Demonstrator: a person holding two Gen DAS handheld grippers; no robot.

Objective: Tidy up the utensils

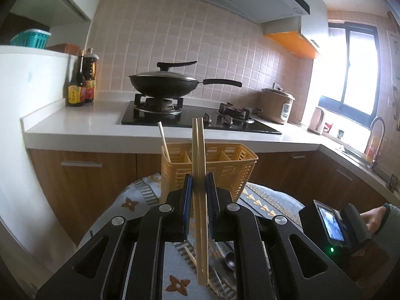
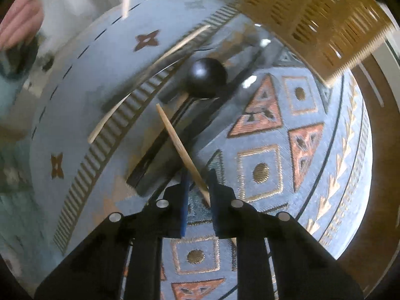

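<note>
left gripper (image 1: 199, 185): clamped on a pair of chopsticks (image 1: 198, 165), upright, just ahead of the yellow caddy (image 1: 225, 167)
right gripper (image 2: 198, 182): pointing down at the patterned cloth (image 2: 262, 150); pinching one chopstick (image 2: 180, 147); black spoon (image 2: 207, 78) beyond

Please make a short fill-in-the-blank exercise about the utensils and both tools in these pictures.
1. The left tool is shut on a pair of ____.
2. The yellow utensil basket has one chopstick in its ____ compartment.
3. The right tool pinches a single chopstick lying on the patterned ____.

Missing words: chopsticks; left; cloth
</note>
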